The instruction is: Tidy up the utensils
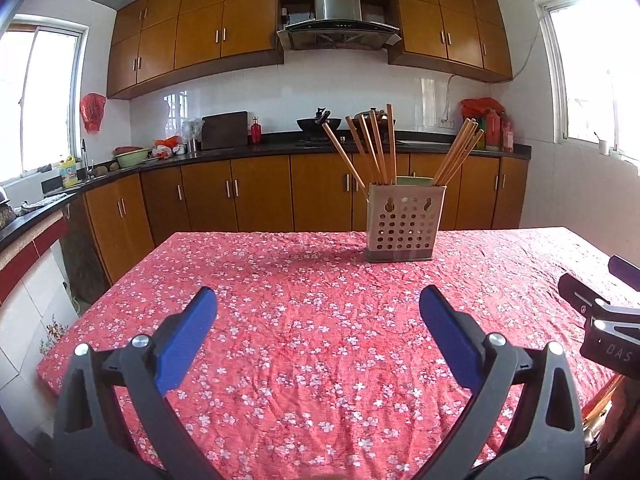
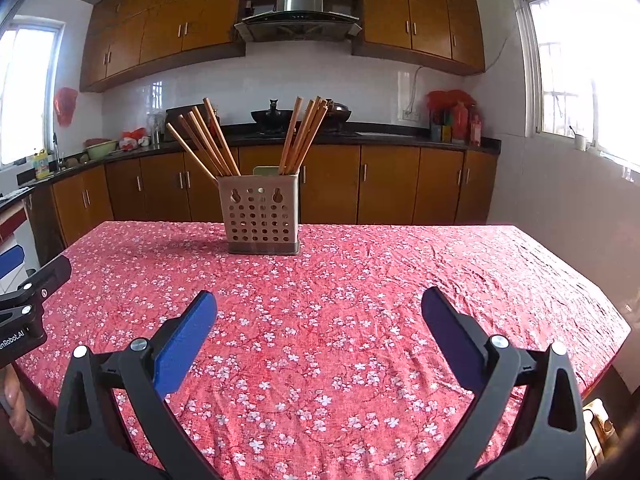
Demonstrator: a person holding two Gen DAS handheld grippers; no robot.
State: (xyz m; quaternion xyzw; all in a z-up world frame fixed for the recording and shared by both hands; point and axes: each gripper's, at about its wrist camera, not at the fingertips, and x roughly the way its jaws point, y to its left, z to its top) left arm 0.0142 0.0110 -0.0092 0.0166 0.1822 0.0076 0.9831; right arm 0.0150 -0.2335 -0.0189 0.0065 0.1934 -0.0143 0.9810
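Note:
A beige perforated utensil holder [image 1: 404,222] [image 2: 262,218] stands upright on the far part of the table covered in a red floral cloth [image 1: 304,312] [image 2: 360,288]. Several wooden chopsticks [image 1: 374,148] [image 2: 208,140] lean left in one compartment, and another bunch [image 1: 460,152] [image 2: 306,132] leans right in the other. My left gripper [image 1: 318,300] is open over the cloth, well short of the holder, with nothing between its blue pads. Likewise open and holding nothing, my right gripper [image 2: 319,302] hovers near the front of the table.
The other gripper's black body shows at the frame edge [image 1: 604,320] [image 2: 24,312]. Behind the table run a dark kitchen counter [image 1: 280,146], wooden cabinets, a wok [image 2: 272,116] and bottles [image 2: 460,124]. A person's hand [image 2: 16,408] is at the lower left.

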